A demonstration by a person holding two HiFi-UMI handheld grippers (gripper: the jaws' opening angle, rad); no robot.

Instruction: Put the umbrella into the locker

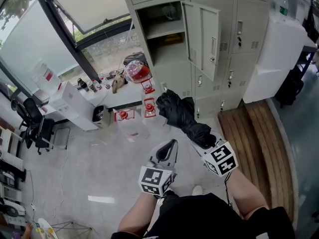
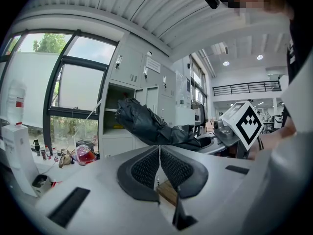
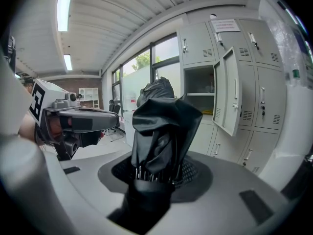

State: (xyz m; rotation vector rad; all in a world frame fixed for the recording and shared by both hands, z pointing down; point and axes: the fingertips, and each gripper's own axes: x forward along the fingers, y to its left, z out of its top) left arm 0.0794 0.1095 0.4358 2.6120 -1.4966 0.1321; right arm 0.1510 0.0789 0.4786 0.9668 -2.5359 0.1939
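A folded black umbrella (image 1: pixel 182 116) is held in the air in front of the grey lockers, its free end toward the open locker (image 1: pixel 160 36). My right gripper (image 1: pixel 203 139) is shut on the umbrella (image 3: pixel 159 131) near its handle end, the fabric bulging out past the pads. The umbrella (image 2: pixel 151 125) also shows in the left gripper view, with the open locker (image 2: pixel 115 109) behind it. My left gripper (image 1: pixel 167 151) hangs lower left of the umbrella, jaws shut with nothing between the pads (image 2: pixel 142 168). The locker door (image 1: pixel 203 39) swings out to the right.
A low white counter (image 1: pixel 124 91) left of the lockers carries a red bag (image 1: pixel 138 71), bottles and small items. Red-and-white objects (image 1: pixel 148 106) lie on the floor below it. A wooden bench (image 1: pixel 254 133) runs along the right. A white box (image 1: pixel 72 106) stands at the left.
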